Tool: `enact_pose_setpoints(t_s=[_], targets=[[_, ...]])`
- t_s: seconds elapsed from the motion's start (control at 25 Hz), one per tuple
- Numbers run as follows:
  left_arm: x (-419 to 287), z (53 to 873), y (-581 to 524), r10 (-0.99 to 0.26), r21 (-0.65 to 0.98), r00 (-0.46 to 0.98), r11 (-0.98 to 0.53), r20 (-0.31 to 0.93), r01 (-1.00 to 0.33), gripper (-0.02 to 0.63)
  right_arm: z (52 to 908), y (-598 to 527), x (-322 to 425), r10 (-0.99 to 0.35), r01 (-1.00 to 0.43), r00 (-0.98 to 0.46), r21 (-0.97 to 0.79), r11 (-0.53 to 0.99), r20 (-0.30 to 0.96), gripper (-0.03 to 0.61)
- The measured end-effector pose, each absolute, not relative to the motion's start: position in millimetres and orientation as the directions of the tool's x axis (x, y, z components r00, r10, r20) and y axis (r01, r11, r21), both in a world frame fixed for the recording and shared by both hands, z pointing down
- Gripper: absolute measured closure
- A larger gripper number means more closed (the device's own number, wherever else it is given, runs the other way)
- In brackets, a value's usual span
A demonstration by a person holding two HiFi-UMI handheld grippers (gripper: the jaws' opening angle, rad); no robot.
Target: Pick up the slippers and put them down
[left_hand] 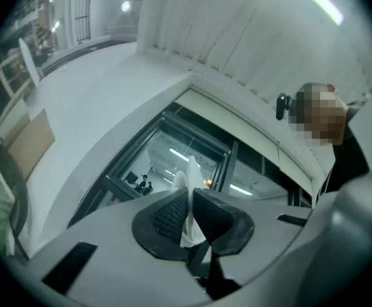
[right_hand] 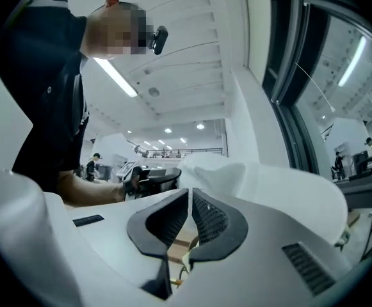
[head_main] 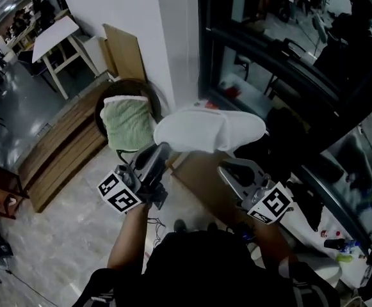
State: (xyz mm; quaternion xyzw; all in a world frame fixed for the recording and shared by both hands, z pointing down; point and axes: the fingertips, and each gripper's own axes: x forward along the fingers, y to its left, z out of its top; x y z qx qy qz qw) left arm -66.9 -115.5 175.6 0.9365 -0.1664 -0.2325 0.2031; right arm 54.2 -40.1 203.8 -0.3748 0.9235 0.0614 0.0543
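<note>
A white slipper (head_main: 208, 130) hangs in the air in front of me, between the two grippers. My left gripper (head_main: 161, 153) reaches its left end from below, and its jaws are shut on a thin fold of the white fabric (left_hand: 189, 200). At the slipper's lower right edge is my right gripper (head_main: 229, 165). In the right gripper view the pads (right_hand: 205, 216) are closed together, and the slipper (right_hand: 269, 181) starts right at their tips and spreads over the right jaw. Whether a second slipper lies against the first I cannot tell.
A round chair with a green cushion (head_main: 127, 121) stands just beyond the left gripper, against a white pillar. A low wooden platform (head_main: 61, 149) runs along the left, and a white table (head_main: 54, 37) stands behind it. A dark glass wall (head_main: 288, 62) fills the right. Cardboard (head_main: 198, 174) lies on the floor below.
</note>
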Motion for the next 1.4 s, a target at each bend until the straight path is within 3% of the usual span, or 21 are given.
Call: enact_pose_setpoints(t_s=[0.36, 0.72, 1.4], targets=[[-81, 130, -116, -0.432, 0.307, 0.812, -0.894, -0.393, -0.327, 0.581, 154, -59, 36, -0.669, -0.697, -0.716, 0.149, 0.701, -0.202, 0.546], [-81, 147, -126, -0.496, 0.215, 0.803, -0.868, -0.331, -0.447, 0.581, 143, -76, 33, -0.686, -0.716, -0.695, 0.118, 0.689, -0.213, 0.546], [-92, 180, -145, -0.566, 0.304, 0.764, -0.82, -0.31, -0.484, 0.581, 172, -92, 32, -0.7, -0.714, -0.696, 0.049, 0.699, -0.161, 0.546]])
